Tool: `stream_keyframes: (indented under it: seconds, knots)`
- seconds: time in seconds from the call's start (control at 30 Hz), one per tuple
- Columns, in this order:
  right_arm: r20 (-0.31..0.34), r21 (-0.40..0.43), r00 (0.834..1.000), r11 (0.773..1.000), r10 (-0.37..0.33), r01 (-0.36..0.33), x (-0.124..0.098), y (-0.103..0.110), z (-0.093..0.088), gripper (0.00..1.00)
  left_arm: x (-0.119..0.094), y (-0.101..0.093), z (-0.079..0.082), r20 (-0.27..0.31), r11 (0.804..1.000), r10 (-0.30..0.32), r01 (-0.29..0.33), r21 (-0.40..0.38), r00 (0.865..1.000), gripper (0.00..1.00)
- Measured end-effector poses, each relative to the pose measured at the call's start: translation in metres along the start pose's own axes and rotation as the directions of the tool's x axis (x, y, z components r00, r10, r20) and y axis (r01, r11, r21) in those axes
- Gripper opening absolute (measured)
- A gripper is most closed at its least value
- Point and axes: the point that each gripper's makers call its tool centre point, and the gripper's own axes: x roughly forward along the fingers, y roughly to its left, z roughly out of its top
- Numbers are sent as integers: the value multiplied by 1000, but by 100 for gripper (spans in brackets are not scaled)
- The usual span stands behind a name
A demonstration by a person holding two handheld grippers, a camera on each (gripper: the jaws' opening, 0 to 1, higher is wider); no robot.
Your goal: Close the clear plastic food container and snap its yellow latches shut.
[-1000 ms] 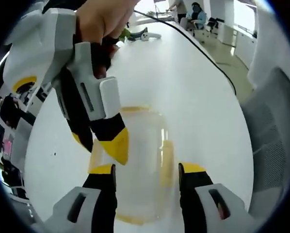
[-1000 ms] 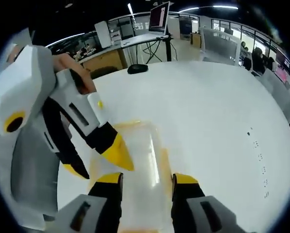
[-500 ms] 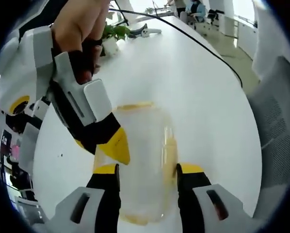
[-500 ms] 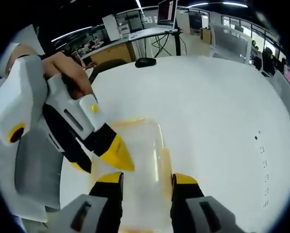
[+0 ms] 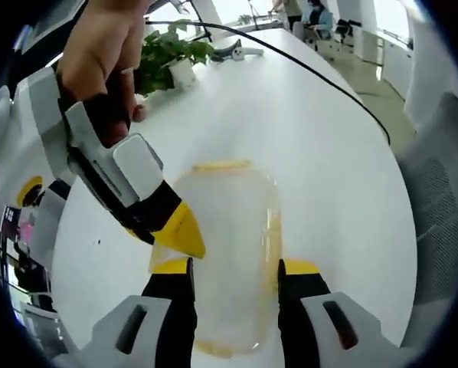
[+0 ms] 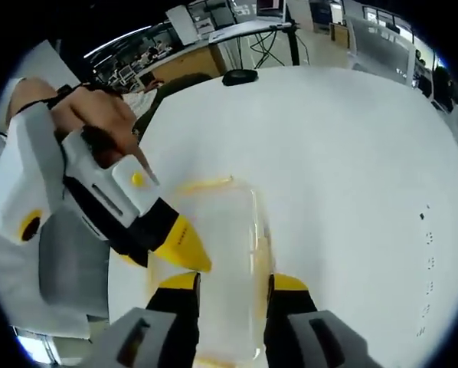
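The clear plastic container [image 5: 229, 230] lies on the white table [image 5: 321, 153] with its lid down. Yellow latches show at its far end [image 5: 221, 165] and along its right side [image 5: 273, 234]. My left gripper [image 5: 237, 268] is open, and its jaws stand on either side of the container's near end. The right gripper [image 5: 175, 230], held by a hand, slants in from the left, with its yellow tip at the container's left edge. In the right gripper view, my right gripper [image 6: 235, 282] is open over the same container [image 6: 221, 245], and the left gripper [image 6: 175, 244] points at its left edge.
A potted plant [image 5: 171, 54] and a black cable [image 5: 321, 77] lie at the table's far end. A grey mesh chair [image 5: 443, 192] stands at the right. A black mouse [image 6: 239, 77] sits on the far side of the table, with office desks [image 6: 214, 38] behind it.
Both views have tilted and risen a little. Each gripper's own jaws have drawn slightly closer together around the container. The other gripper's tip stays at the container's left edge.
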Motion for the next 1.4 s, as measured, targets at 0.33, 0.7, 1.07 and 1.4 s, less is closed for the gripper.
stream_keyframes:
  seconds: [0.33, 0.7, 1.07, 1.4]
  knots:
    - [34, -7, 999, 1000, -10, 10, 1, 4, -3, 31, 1, -2, -1, 4, 1000, -1, 1, 3, 1000, 38]
    - [90, 34, 994, 997, -68, 65, 1, 6, -2, 35, 5, -2, -1, -8, 1000, 4, -4, 12, 1000, 40]
    - [173, 45, 972, 988, -156, 150, -12, 11, -6, 43, -5, -4, 13, 16, 998, -50, 51, -48, 999, 38]
    - [151, 4, 970, 981, -191, 192, -24, 20, -12, 45, -10, 1, 14, 2, 996, -76, 76, -38, 997, 46]
